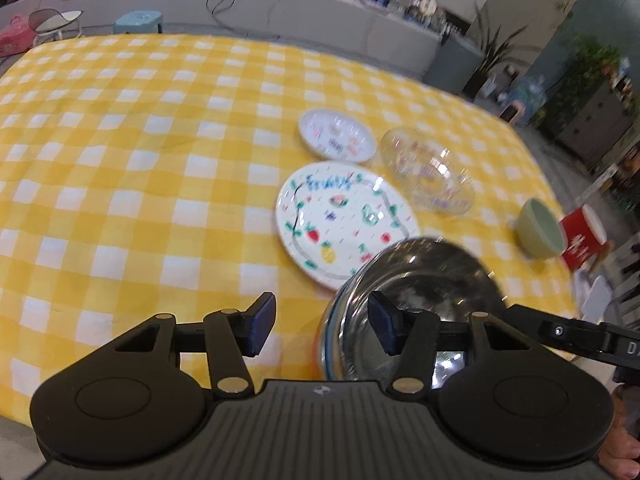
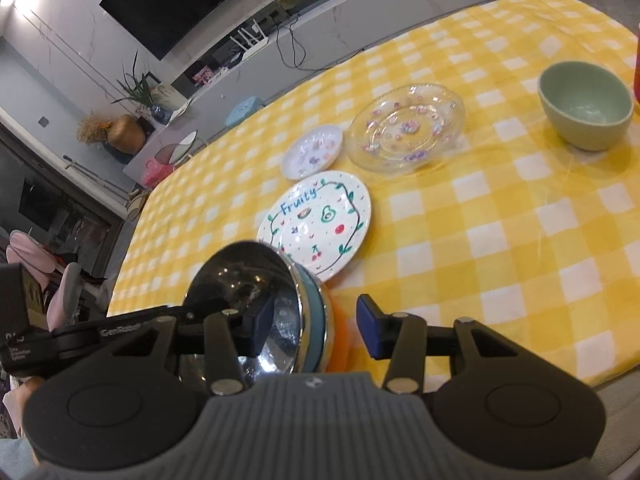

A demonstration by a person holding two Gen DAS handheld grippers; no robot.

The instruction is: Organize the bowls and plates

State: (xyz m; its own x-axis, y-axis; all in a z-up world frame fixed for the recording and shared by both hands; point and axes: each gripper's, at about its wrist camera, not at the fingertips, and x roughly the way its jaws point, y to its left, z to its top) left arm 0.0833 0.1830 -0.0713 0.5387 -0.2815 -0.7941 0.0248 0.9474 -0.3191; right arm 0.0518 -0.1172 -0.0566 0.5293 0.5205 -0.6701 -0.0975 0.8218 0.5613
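Note:
A shiny steel bowl with a teal outside stands near the table's front edge. My left gripper is open, its jaws straddling the bowl's left rim. My right gripper is open, its jaws straddling the bowl's right rim. Behind the bowl lies a white "Fruity" plate. Further back are a small white plate and a clear glass dish. A green bowl stands to the right.
The table has a yellow checked cloth. A red cup stands beside the green bowl at the table's edge. Stools and a grey counter lie beyond the far edge.

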